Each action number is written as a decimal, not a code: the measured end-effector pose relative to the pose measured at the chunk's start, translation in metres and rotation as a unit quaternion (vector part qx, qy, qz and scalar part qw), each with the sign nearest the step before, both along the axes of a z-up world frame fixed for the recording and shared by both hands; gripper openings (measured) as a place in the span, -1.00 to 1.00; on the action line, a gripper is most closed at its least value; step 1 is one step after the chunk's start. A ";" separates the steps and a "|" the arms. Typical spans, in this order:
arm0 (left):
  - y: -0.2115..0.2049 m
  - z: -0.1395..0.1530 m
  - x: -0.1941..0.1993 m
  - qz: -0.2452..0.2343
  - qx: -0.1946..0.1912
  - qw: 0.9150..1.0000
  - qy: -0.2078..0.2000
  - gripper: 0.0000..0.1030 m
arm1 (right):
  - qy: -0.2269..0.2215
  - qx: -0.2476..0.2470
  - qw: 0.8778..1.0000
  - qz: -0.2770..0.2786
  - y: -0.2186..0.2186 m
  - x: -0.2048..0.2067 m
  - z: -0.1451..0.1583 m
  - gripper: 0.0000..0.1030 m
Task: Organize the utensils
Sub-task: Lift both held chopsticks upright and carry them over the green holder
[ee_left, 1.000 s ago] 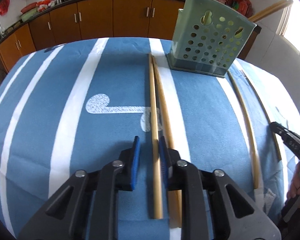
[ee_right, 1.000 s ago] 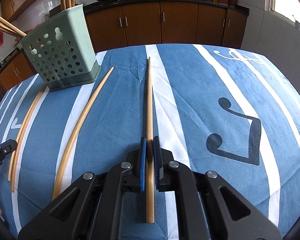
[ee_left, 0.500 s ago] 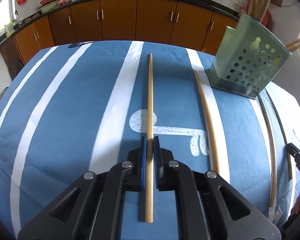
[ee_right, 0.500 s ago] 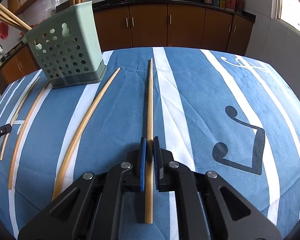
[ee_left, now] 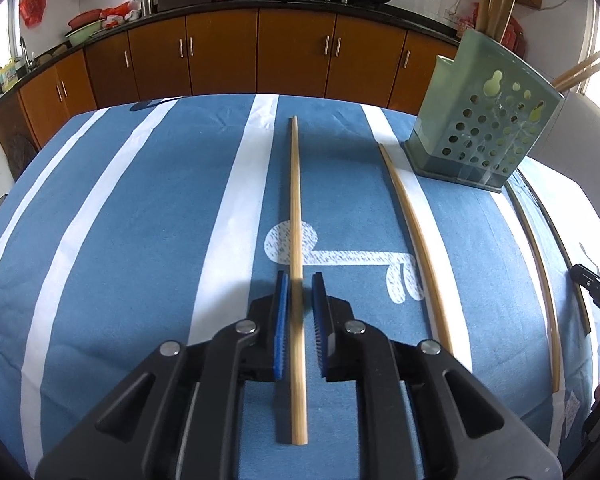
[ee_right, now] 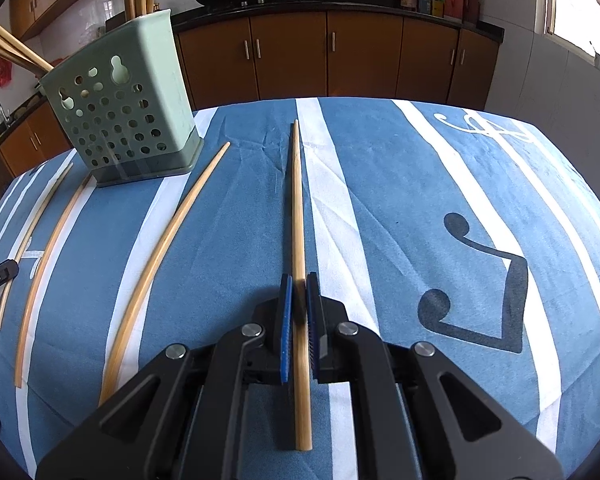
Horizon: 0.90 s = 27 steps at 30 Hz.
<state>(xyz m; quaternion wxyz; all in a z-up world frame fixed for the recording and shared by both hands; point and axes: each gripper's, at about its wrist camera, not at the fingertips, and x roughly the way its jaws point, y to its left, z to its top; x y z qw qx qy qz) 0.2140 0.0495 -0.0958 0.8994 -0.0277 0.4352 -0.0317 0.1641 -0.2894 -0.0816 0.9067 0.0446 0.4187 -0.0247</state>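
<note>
My left gripper [ee_left: 299, 280] has its jaws slightly apart around a wooden chopstick [ee_left: 295, 200] that runs straight ahead between them; small gaps show on both sides. My right gripper [ee_right: 297, 280] is shut on another wooden chopstick [ee_right: 297, 200], held pointing forward above the table. A green perforated utensil holder [ee_left: 486, 136] stands at the far right in the left wrist view and at the far left in the right wrist view [ee_right: 120, 116], with several chopsticks standing in it.
Loose chopsticks lie on the blue striped tablecloth [ee_left: 140, 240]: one [ee_left: 416, 240] beside the holder and two more [ee_left: 540, 272] near the right edge. In the right wrist view three lie to the left [ee_right: 168, 260]. Brown kitchen cabinets [ee_right: 340, 56] stand behind.
My left gripper closed on one chopstick of a pair, lifted it and swung left; its jaws have now opened slightly. My right gripper has stayed shut on its chopstick and moved a little nearer the holder.
</note>
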 end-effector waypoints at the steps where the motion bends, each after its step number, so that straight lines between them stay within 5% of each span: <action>1: -0.001 0.000 0.000 -0.001 0.001 1.000 0.000 -0.70 | 0.000 0.001 1.000 0.000 0.000 0.000 0.000 -0.84; 14: -0.003 0.000 0.000 -0.005 0.017 1.000 0.000 -0.70 | 0.000 0.004 1.000 -0.002 -0.001 -0.002 0.000 -0.84; 21: -0.006 -0.001 -0.005 0.006 0.043 0.999 0.001 -0.48 | -0.001 0.009 1.000 -0.003 -0.001 -0.009 0.000 -0.84; 27: -0.008 0.000 -0.014 0.006 0.054 0.999 0.001 -0.63 | -0.001 0.018 1.000 -0.006 -0.002 -0.016 0.000 -0.84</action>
